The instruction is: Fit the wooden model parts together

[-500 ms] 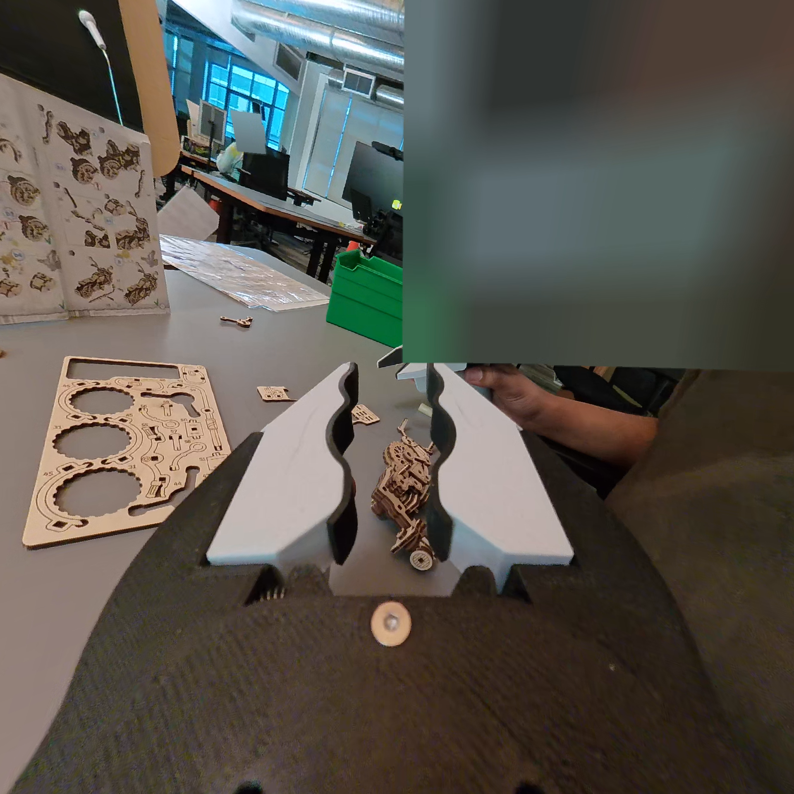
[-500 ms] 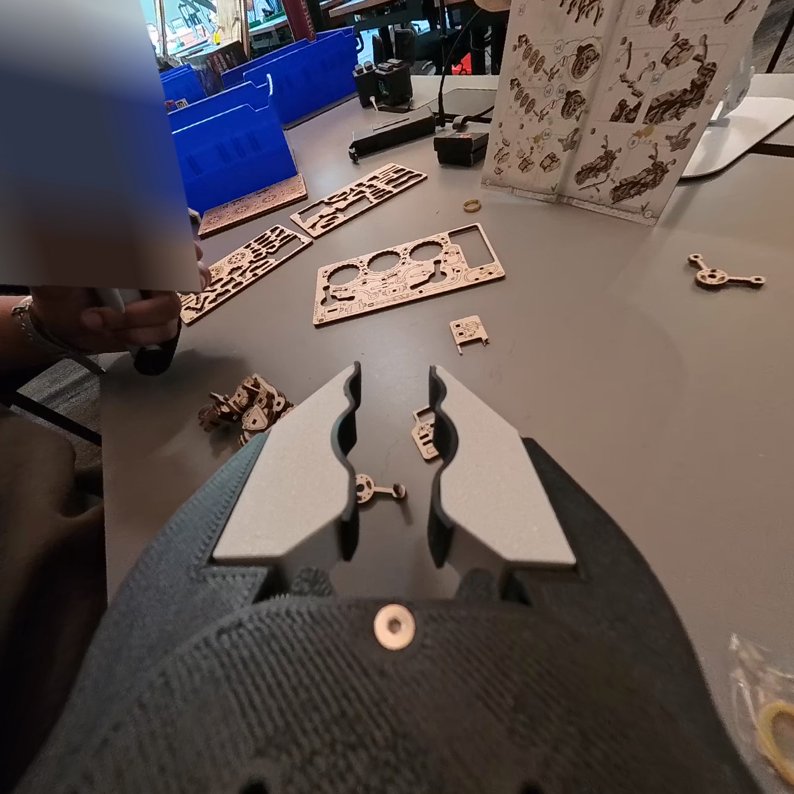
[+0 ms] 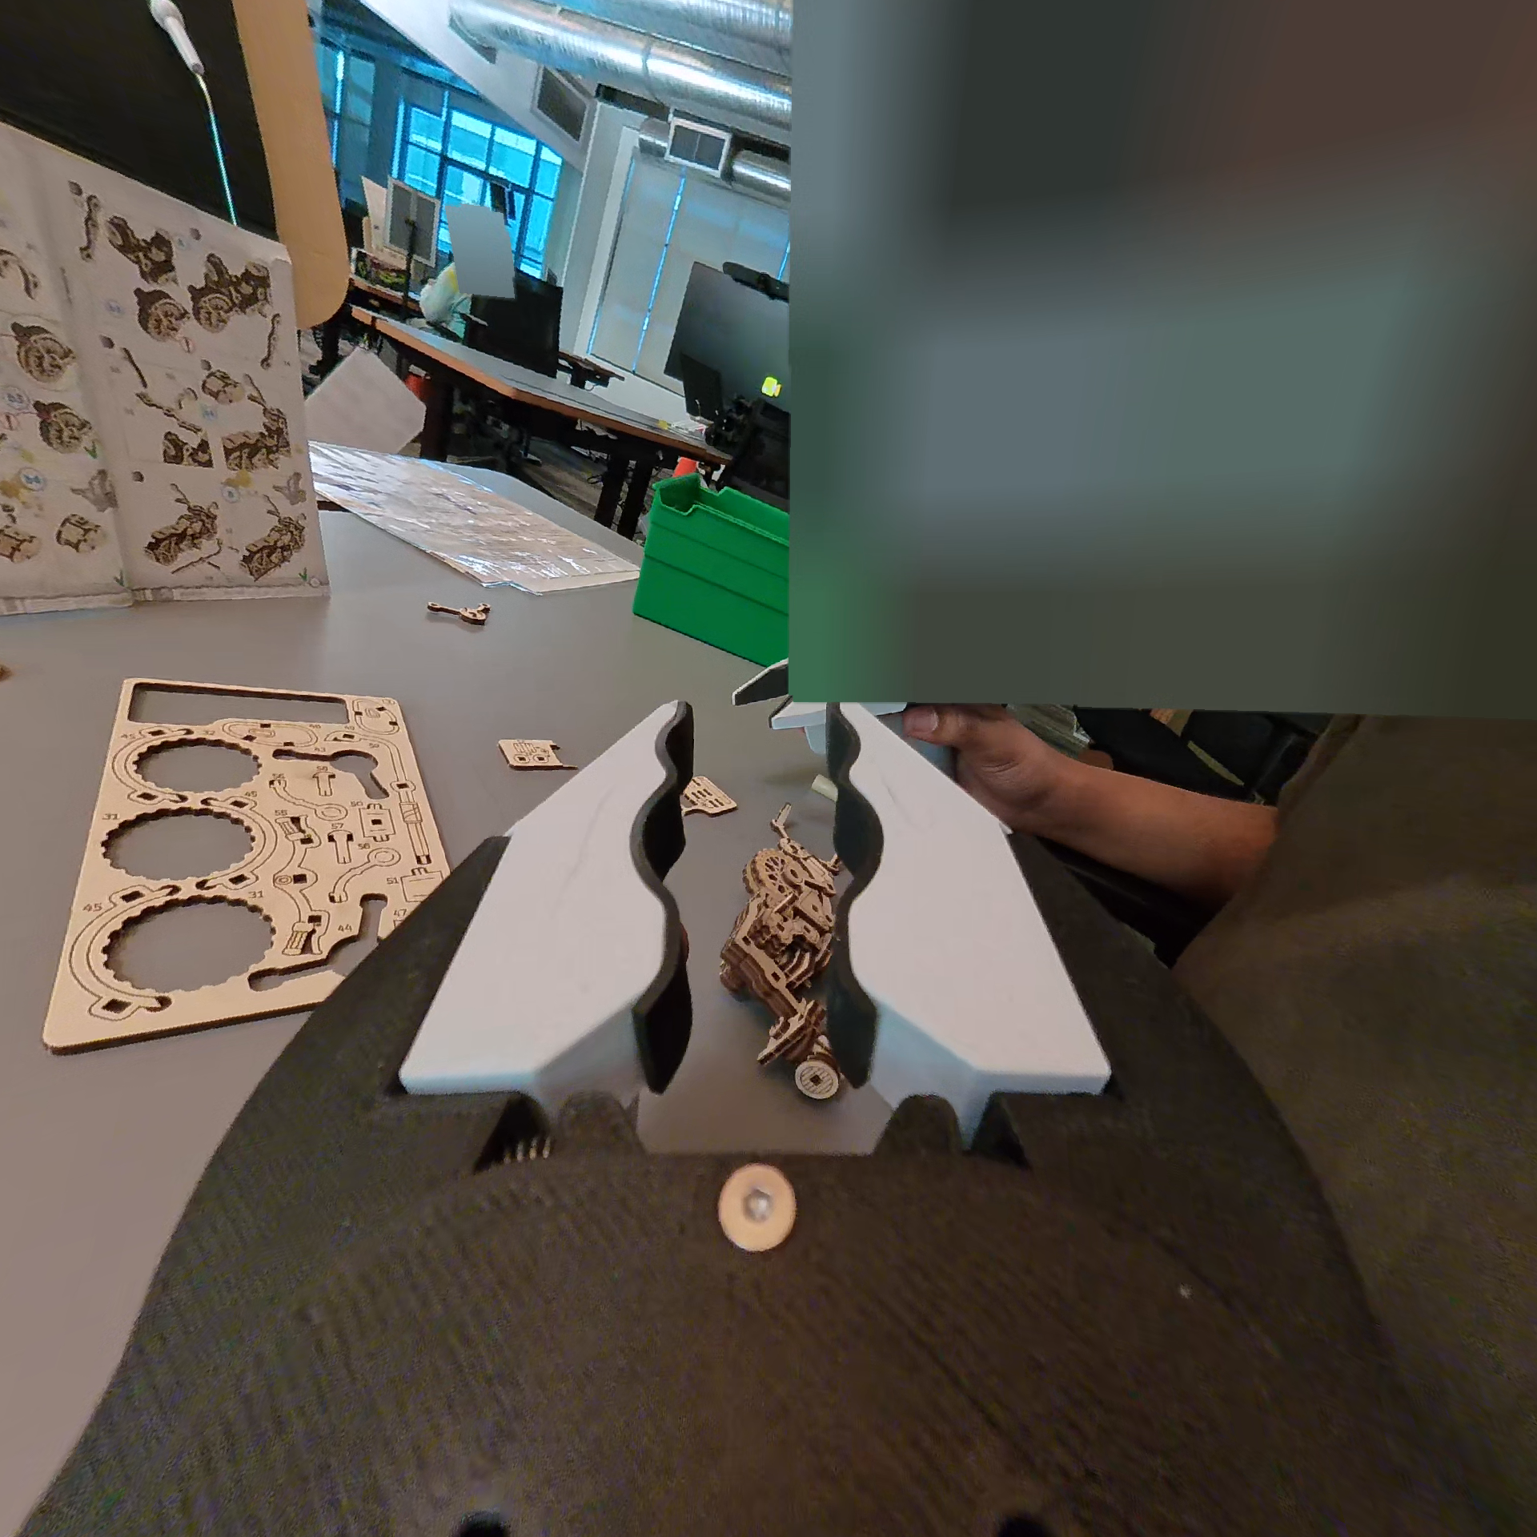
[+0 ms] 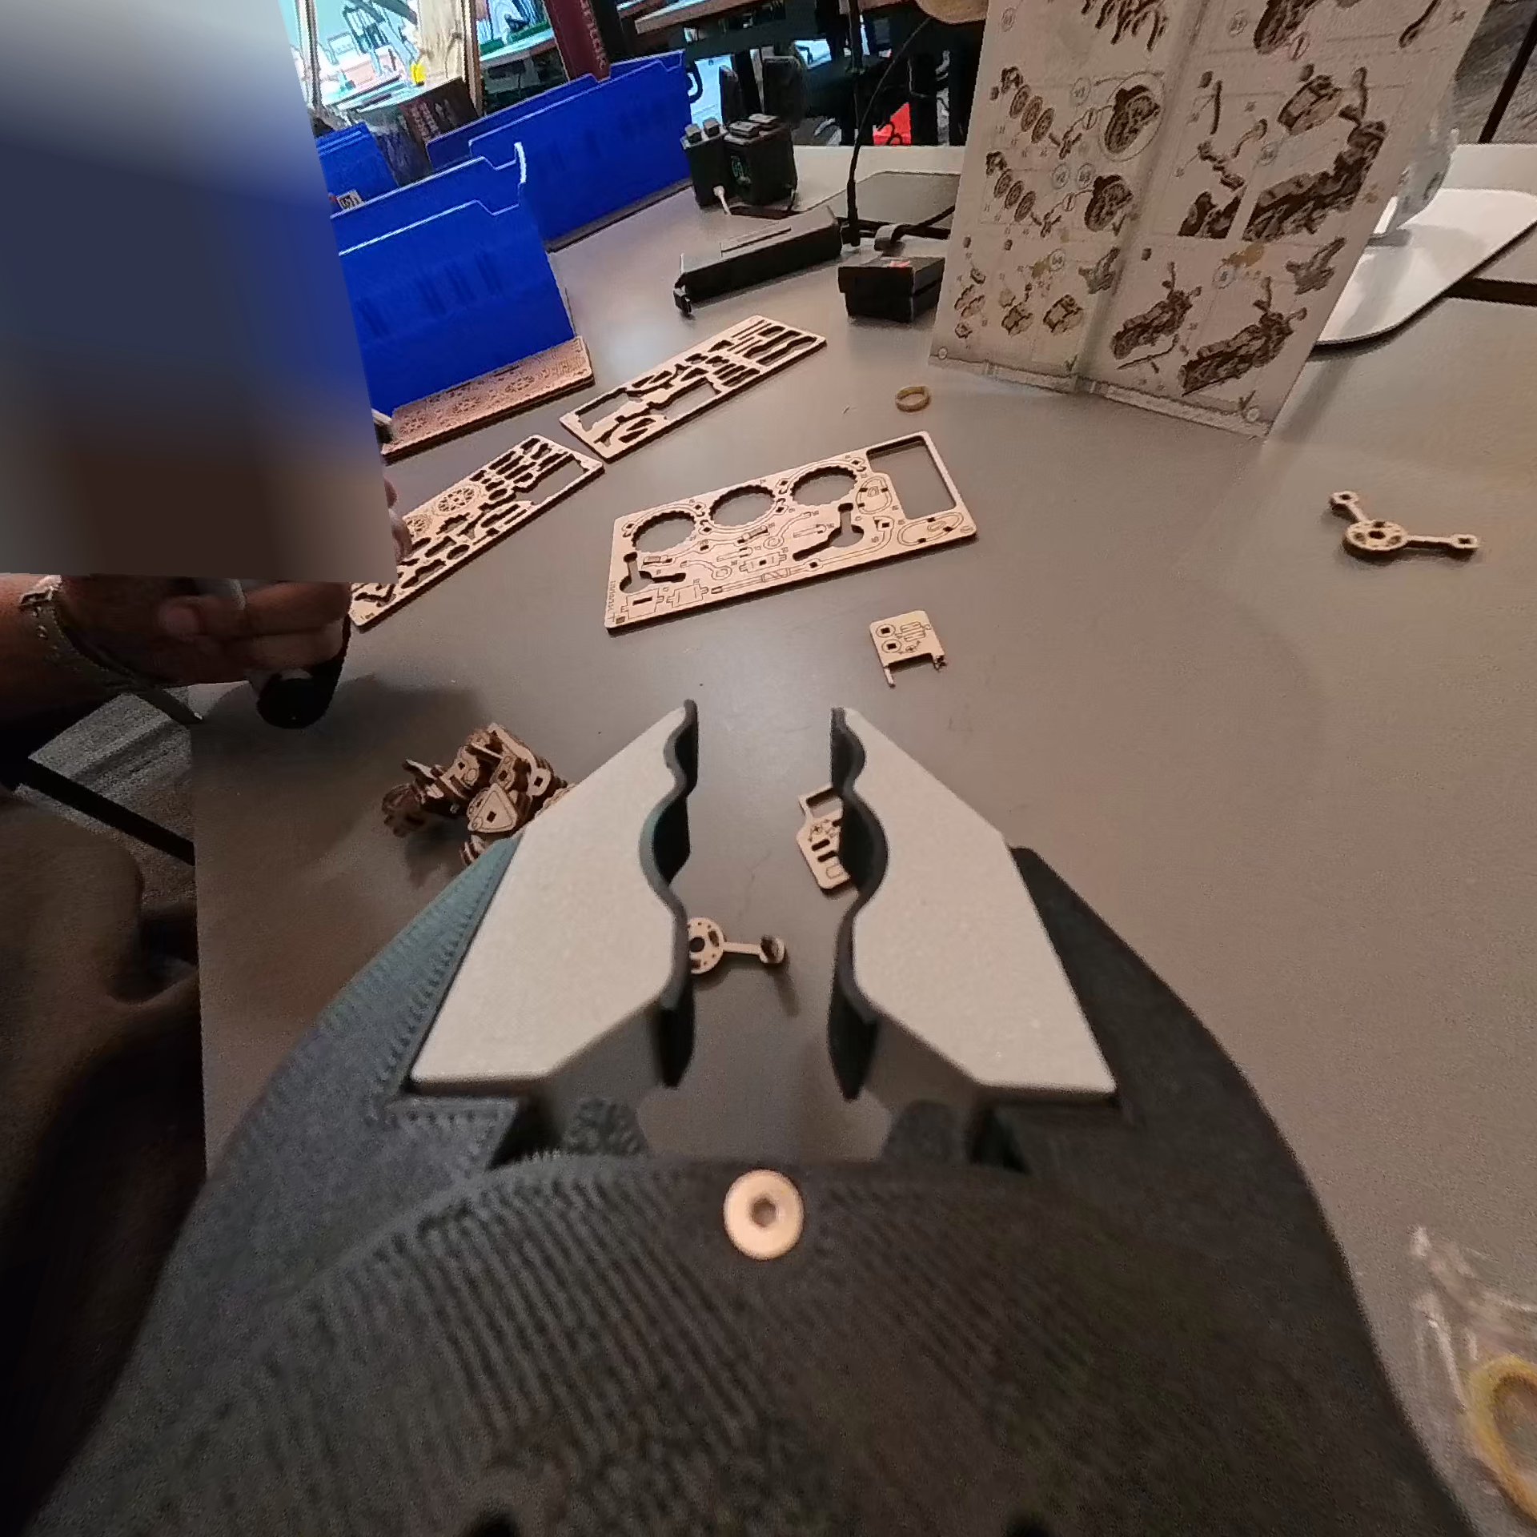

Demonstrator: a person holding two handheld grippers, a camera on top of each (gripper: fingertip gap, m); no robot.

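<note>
- Left wrist view: a smooth grey table top [image 3: 516, 657] carries the work, in an open office with exposed silver ducts, tall windows, dark monitors on far desks and a green plastic bin [image 3: 715, 574] at the table's far edge.
- The left gripper [image 3: 758, 732] has its pale, wavy-edged fingers parted and grips nothing. Between them on the table lies the partly built brown wooden model [image 3: 782, 940], close against the right-hand finger.
- To the left lies a flat pale plywood parts sheet with three toothed round holes [image 3: 241, 865]. It bears small engraved numbers.
- A folded paper instruction sheet with printed assembly drawings [image 3: 158, 391] stands behind it, with a crinkled clear plastic wrapper [image 3: 466, 520] beside.
- A person's hand [image 3: 990, 765] holds the other tool beyond the fingers.
- Right wrist view: the same grey table [image 4: 1164, 748], with blue plastic bins [image 4: 466, 274] and black devices at the back.
- The right gripper [image 4: 761, 732] is likewise spread and empty. A small round-headed wooden lever piece [image 4: 732, 952] lies between its fingers, and a small slotted wooden plate [image 4: 823, 840] lies by the right one.
- The model sits left of the gripper.
- Three more cut plywood sheets [image 4: 690, 387] lie farther off.
</note>
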